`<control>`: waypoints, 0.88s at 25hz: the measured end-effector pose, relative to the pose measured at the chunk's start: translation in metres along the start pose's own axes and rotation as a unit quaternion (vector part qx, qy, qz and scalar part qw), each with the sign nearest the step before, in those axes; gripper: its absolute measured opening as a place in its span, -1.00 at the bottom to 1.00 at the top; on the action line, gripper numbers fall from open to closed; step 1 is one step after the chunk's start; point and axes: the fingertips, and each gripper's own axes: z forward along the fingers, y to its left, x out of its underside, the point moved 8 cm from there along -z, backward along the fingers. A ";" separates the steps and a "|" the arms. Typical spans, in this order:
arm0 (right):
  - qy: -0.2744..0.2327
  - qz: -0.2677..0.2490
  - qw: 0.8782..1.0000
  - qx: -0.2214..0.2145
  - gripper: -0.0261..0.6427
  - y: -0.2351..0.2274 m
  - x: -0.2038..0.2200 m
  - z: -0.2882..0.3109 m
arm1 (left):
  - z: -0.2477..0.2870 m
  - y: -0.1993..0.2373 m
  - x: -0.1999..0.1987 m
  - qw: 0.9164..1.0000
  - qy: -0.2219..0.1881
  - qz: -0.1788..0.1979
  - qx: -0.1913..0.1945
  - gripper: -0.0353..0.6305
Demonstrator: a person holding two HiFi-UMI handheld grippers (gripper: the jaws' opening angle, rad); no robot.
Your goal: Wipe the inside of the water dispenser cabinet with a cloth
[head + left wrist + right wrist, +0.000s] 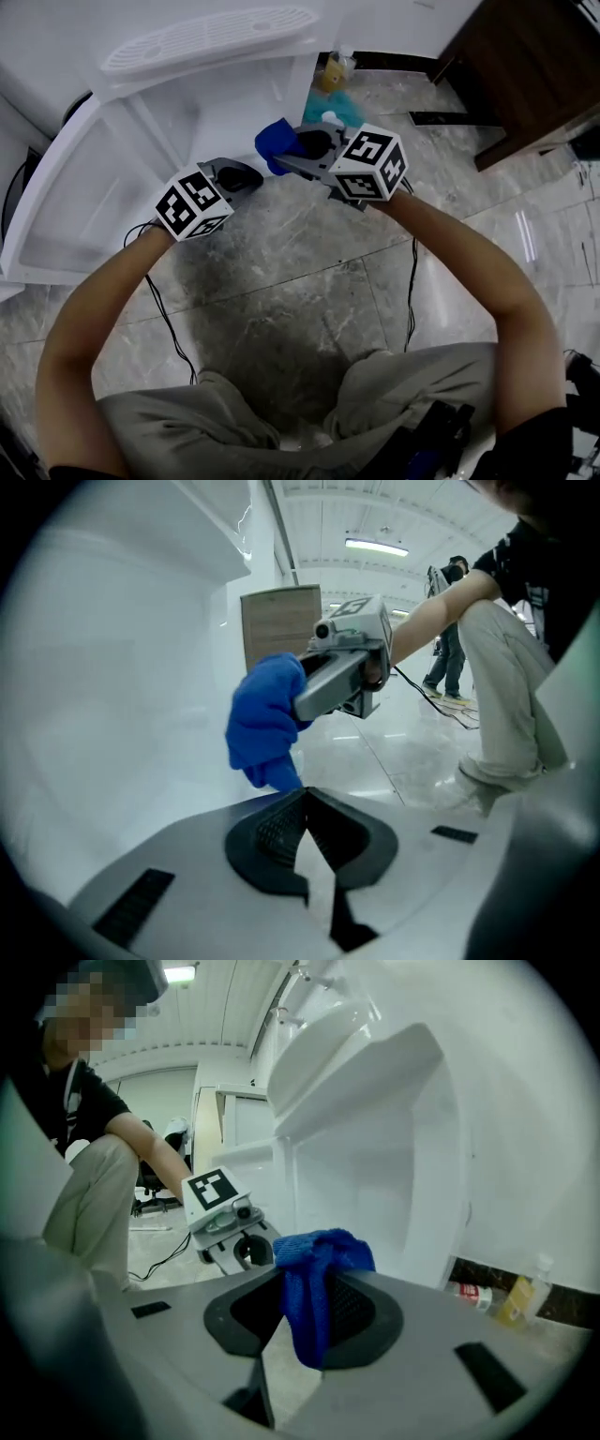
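Here, the right tool (302,1309), clamped on a bunched blue cloth (319,1274), hovers at the mouth of the white water dispenser cabinet (141,131), the left tool (305,816) beside it, jaws together and empty; wiping seemingly awaits, the cloth needing to be pressed onto an inner wall.

Looks along left gripper (302,794), jaws pressed together and empty; just ahead, finds blue cloth (265,722) clamped in right gripper (302,703), beside white cabinet wall (122,667).

Bunched blue cloth (275,141) near white cabinet (178,108)
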 end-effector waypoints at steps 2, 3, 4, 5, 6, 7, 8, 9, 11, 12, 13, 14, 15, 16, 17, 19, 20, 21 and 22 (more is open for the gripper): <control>0.019 0.003 1.000 -0.001 -0.66 -0.001 0.011 -0.015 | 0.004 0.000 -0.008 1.000 -0.005 -0.003 -0.005 -0.87; 0.029 0.004 1.000 -0.003 -0.66 -0.002 0.016 -0.022 | 0.007 -0.002 -0.012 1.000 -0.007 -0.002 -0.006 -0.88; 0.038 0.005 0.999 -0.006 -0.66 -0.002 0.021 -0.027 | 0.009 -0.003 -0.016 1.000 -0.007 0.001 -0.006 -0.88; 0.046 0.007 0.999 -0.009 -0.66 -0.002 0.025 -0.032 | 0.012 -0.005 -0.019 1.000 -0.007 0.004 -0.005 -0.88; 0.052 0.008 0.999 -0.013 -0.66 -0.002 0.029 -0.035 | 0.015 -0.008 -0.021 1.000 -0.005 0.008 -0.003 -0.88; 0.057 0.010 0.998 -0.017 -0.66 -0.001 0.032 -0.037 | 0.017 -0.010 -0.022 1.000 -0.003 0.012 -0.001 -0.88; 0.060 0.012 0.998 -0.022 -0.66 0.000 0.035 -0.039 | 0.020 -0.011 -0.022 1.000 0.000 0.015 0.001 -0.88; 0.064 0.013 0.998 -0.026 -0.66 0.000 0.038 -0.040 | 0.022 -0.012 -0.022 1.000 0.004 0.018 0.003 -0.88; 0.073 0.012 0.997 -0.033 -0.66 0.002 0.043 -0.041 | 0.026 -0.014 -0.021 1.000 0.012 0.020 0.006 -0.87; 0.078 0.011 0.996 -0.037 -0.66 0.003 0.046 -0.041 | 0.028 -0.014 -0.020 1.000 0.016 0.020 0.008 -0.88; 0.082 0.011 0.996 -0.040 -0.66 0.004 0.049 -0.040 | 0.029 -0.015 -0.018 1.000 0.020 0.019 0.010 -0.88; 0.086 0.010 0.995 -0.042 -0.66 0.004 0.051 -0.040 | 0.031 -0.015 -0.017 0.999 0.022 0.020 0.012 -0.88; 0.090 0.008 0.995 -0.044 -0.66 0.005 0.054 -0.040 | 0.032 -0.016 -0.017 0.999 0.025 0.021 0.014 -0.88; 0.095 0.006 0.994 -0.045 -0.66 0.005 0.055 -0.039 | 0.034 -0.016 -0.016 0.999 0.027 0.023 0.016 -0.88; 0.099 0.002 0.994 -0.045 -0.66 0.004 0.057 -0.039 | 0.035 -0.016 -0.015 0.999 0.030 0.025 0.017 -0.88; 0.105 0.000 0.993 -0.044 -0.66 0.004 0.061 -0.039 | 0.037 -0.015 -0.012 0.999 0.035 0.026 0.018 -0.88; 0.107 0.002 0.993 -0.043 -0.66 0.003 0.063 -0.040 | 0.038 -0.014 -0.012 0.999 0.035 0.025 0.018 -0.88; 0.108 0.004 0.993 -0.043 -0.66 0.003 0.065 -0.041 | 0.039 -0.013 -0.012 0.999 0.035 0.024 0.017 -0.87; 0.110 0.005 0.993 -0.043 -0.66 0.002 0.067 -0.042 | 0.040 -0.012 -0.012 0.999 0.035 0.024 0.016 -0.88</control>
